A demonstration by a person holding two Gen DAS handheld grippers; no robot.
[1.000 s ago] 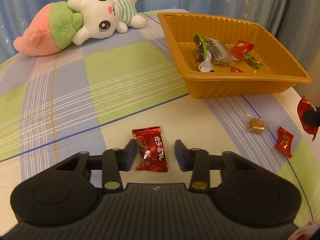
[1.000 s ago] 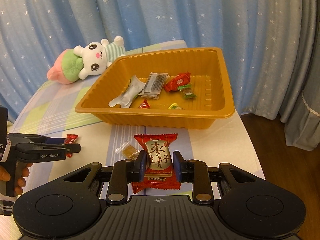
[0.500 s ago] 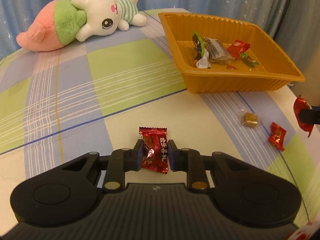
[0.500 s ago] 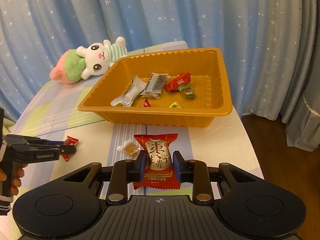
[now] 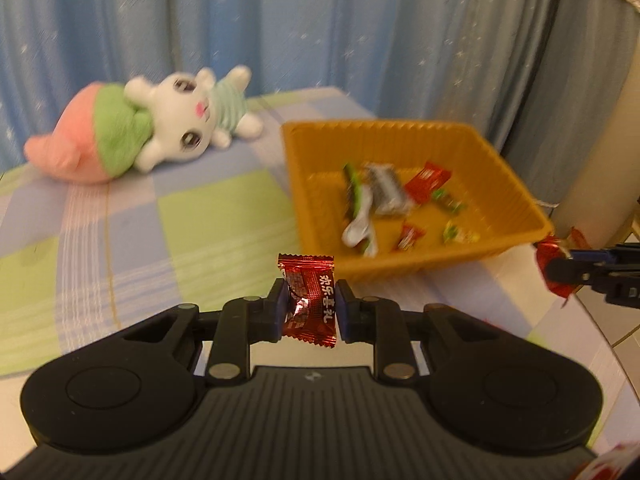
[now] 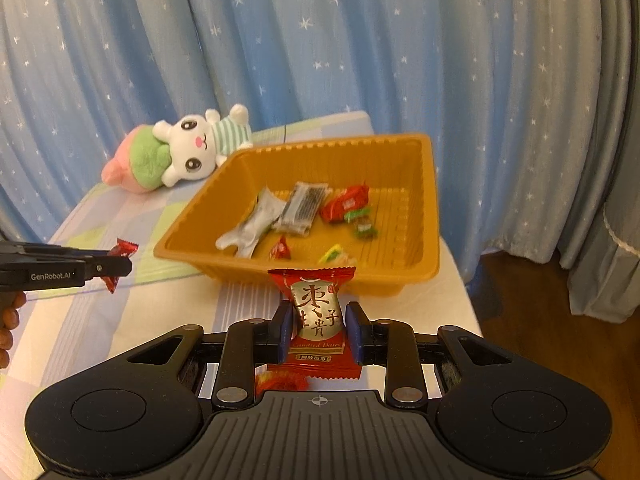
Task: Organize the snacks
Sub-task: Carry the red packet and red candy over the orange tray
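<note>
My left gripper (image 5: 310, 304) is shut on a small red candy (image 5: 310, 300) and holds it in the air, short of the orange tray (image 5: 320, 208). It also shows in the right wrist view (image 6: 116, 266) with the candy (image 6: 124, 249). My right gripper (image 6: 318, 326) is shut on a red date snack packet (image 6: 316, 312), held above the table just in front of the tray (image 6: 430, 216). The right gripper also shows at the right edge of the left wrist view (image 5: 560, 266). The tray holds several wrapped snacks (image 6: 344, 204).
A plush rabbit with a pink and green body (image 6: 180, 152) lies at the back left of the checked tablecloth (image 5: 200, 208). Blue star curtains (image 6: 320, 40) hang behind. The table edge and wooden floor (image 6: 520, 300) are to the right.
My left gripper closed on the red candy and lifted it off the table, moving toward the tray. My right gripper rose with its packet and came closer to the tray.
</note>
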